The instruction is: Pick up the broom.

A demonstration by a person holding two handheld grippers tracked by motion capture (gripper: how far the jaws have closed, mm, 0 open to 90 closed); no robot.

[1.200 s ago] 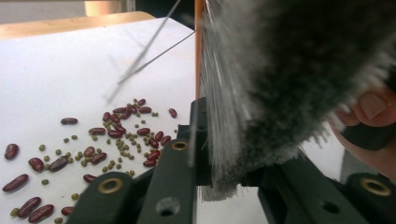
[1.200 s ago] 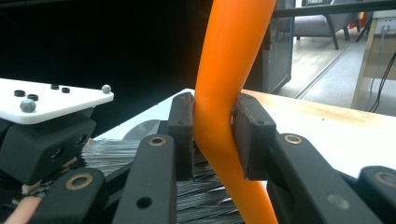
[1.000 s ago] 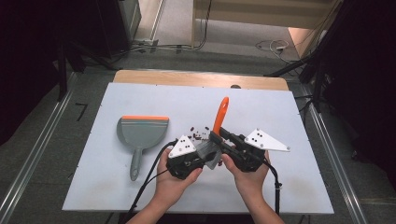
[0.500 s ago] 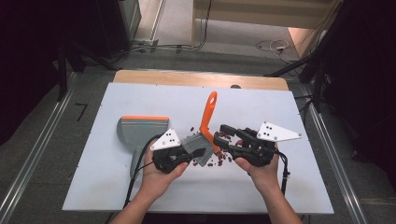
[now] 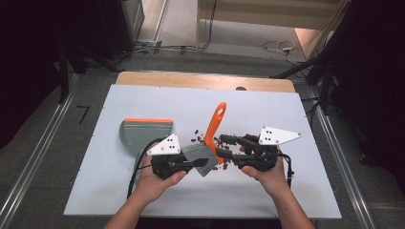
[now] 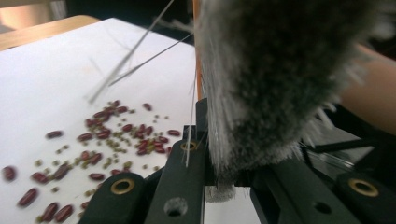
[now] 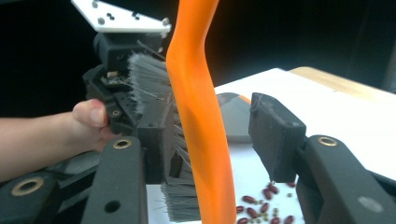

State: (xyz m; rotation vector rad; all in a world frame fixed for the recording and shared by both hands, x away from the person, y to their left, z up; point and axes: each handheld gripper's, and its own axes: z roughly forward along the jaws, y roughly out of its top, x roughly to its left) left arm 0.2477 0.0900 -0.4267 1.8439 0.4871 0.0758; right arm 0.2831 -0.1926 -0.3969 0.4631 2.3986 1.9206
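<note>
The white tabletop is seen from above, with a wooden edge along its far side. A grey dustpan with an orange rim is laid flat on the left half, its handle pointing toward the near edge and partly covered by the left hand.

The brush is held near the middle of the tabletop: its orange handle is tilted up and away toward the far side, and its grey bristle head is turned down to the near left. In the right gripper view the orange handle is seen upright between the two jaws, with the bristles just to its left.

The left tool is closed on the bristle head; in the left gripper view the grey bristles are clamped between the jaws. The right tool is pointed left toward the brush. Its jaws have just been opening; they are now apart, with the handle between them. A clear gap is seen between the handle and the right pad, while the left pad lies against the bristles, so no grip is made.

Small dark red beans, mixed with smaller greenish grains, are scattered on the tabletop around and just below the brush head. In the left gripper view the beans are spread to the left of the jaws.
</note>
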